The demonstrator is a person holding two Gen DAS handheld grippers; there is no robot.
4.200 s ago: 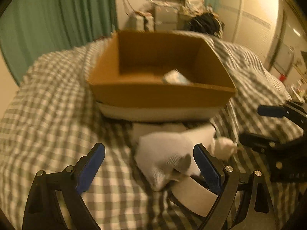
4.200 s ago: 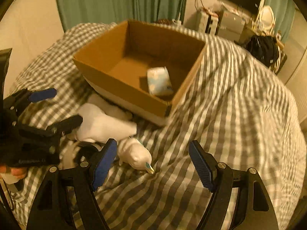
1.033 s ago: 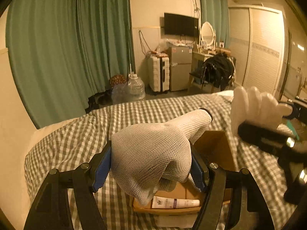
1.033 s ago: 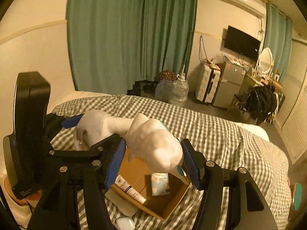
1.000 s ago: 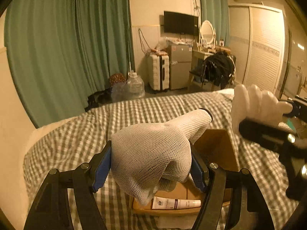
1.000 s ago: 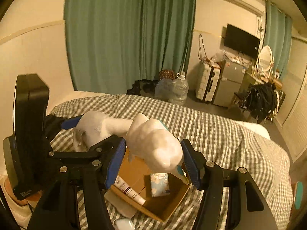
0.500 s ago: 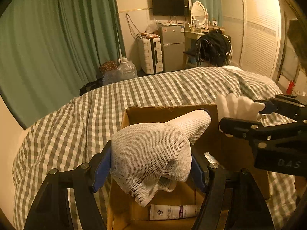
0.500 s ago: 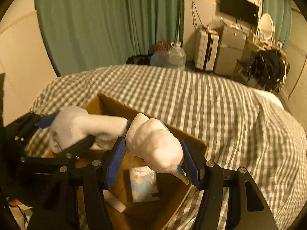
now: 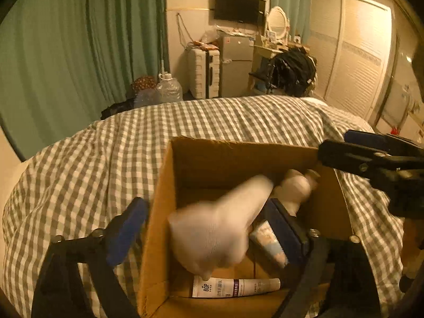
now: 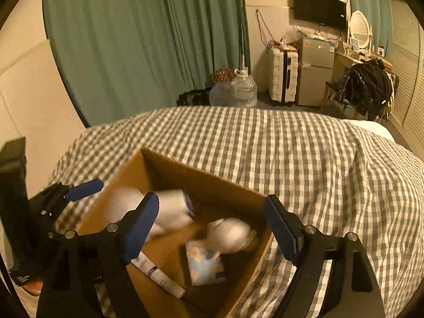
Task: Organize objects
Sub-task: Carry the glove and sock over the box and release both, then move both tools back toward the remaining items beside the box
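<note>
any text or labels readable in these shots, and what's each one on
"BOP" on the white tube lying in the box, near the cap end.
Smaller print and a dark band further along the tube: too small to read.
Blue patterned pack in the box: a print shows, no legible words.
Stickers on the fridge: too small to read.
Nothing else carries readable text.

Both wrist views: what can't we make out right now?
- White glove: motion-blurred in both views; contact with the cardboard box floor unclear.
- White bottle: blurred, label unreadable.
- Tube: small print too small.
- Tissue pack: in the left view, partly hidden by a gripper finger.
</note>
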